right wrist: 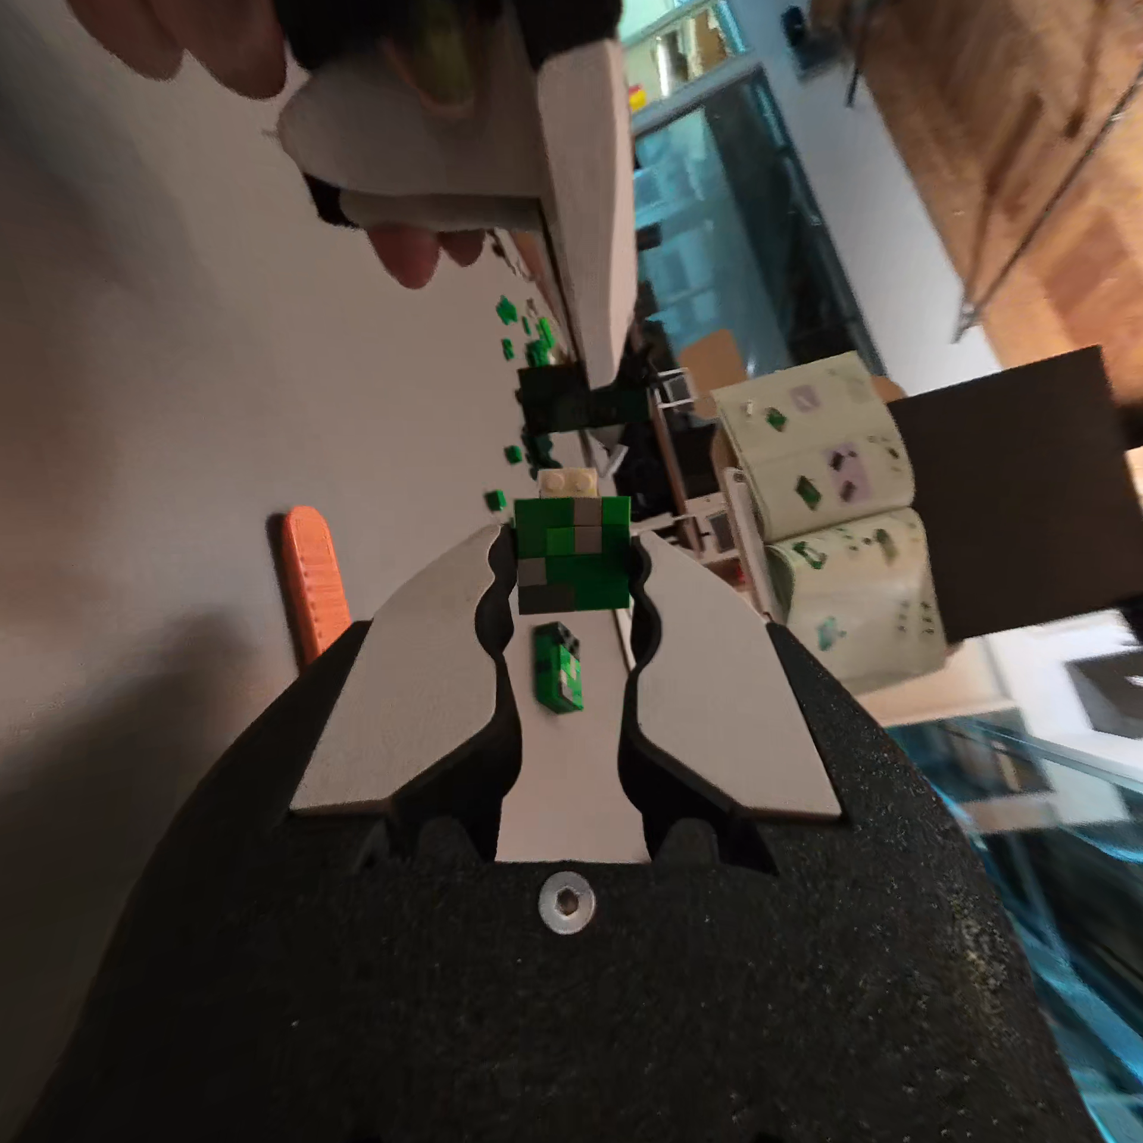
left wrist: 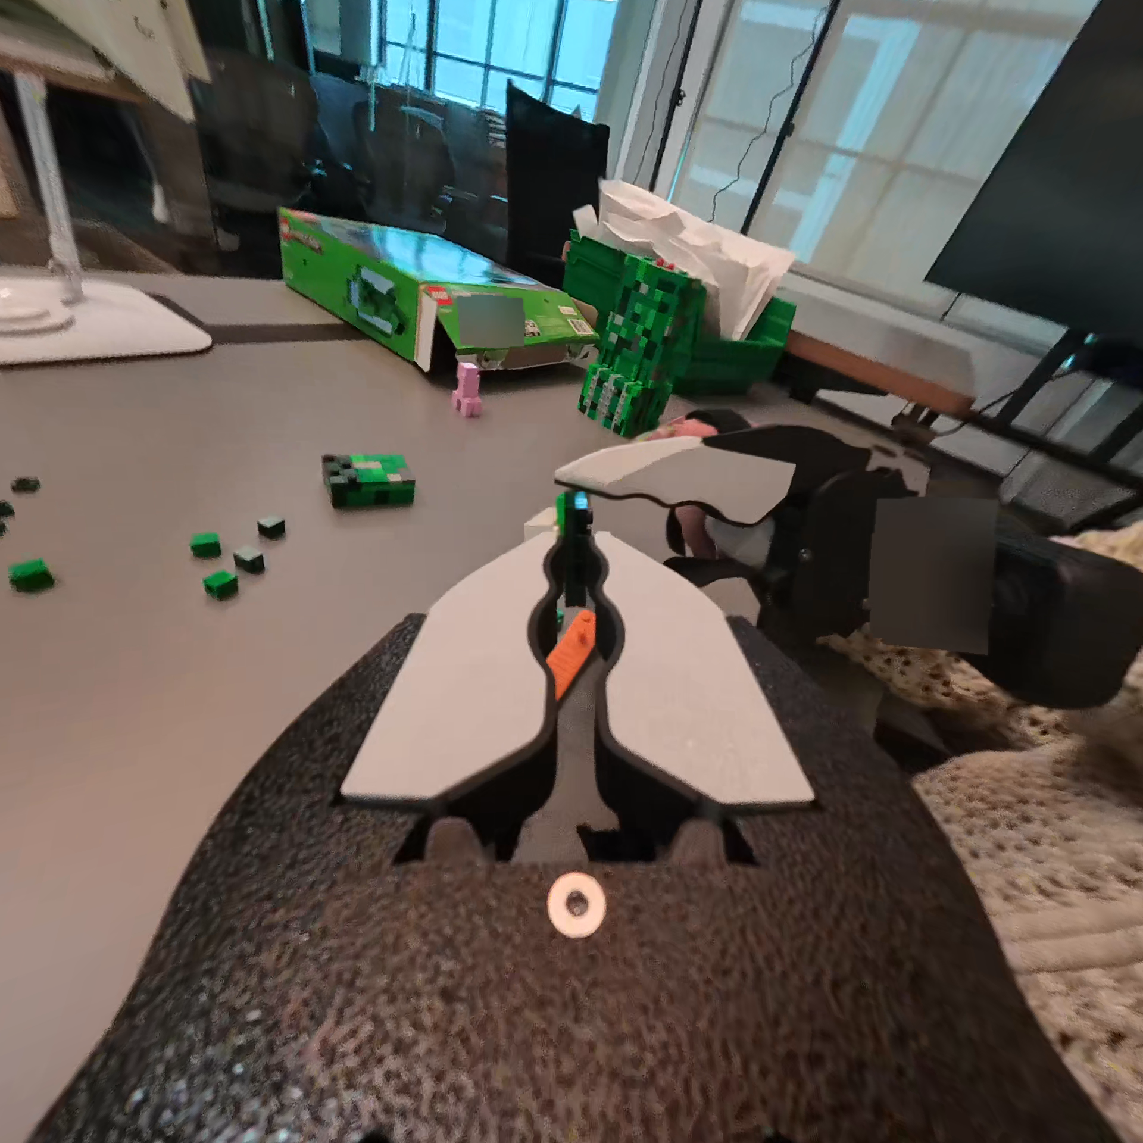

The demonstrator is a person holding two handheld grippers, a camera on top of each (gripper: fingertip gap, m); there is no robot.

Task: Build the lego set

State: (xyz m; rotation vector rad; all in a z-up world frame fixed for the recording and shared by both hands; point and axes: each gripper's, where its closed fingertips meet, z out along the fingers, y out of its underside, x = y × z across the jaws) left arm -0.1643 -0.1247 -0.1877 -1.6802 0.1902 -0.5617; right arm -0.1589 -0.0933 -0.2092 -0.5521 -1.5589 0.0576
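box point(left wrist: 396, 291): print blurred | loose bricks point(right wrist: 526, 334): too small

Green-grey plate assembly point(right wrist: 574, 556) standing on edge, cream brick point(right wrist: 569, 483) topping it; loose green bricks point(left wrist: 219, 584) lying scattered.

black textured tool point(left wrist: 575, 550) body, grey wavy-edged fingers point(left wrist: 470, 674), silver screw point(left wrist: 576, 904)

The left wrist view looks level along its fingers across the table point(left wrist: 154, 649), close above it, toward the green box point(left wrist: 396, 291), while the right wrist view, rolled sideways, faces the booklet point(right wrist: 822, 495); both share the orange tool point(left wrist: 572, 652) and table.
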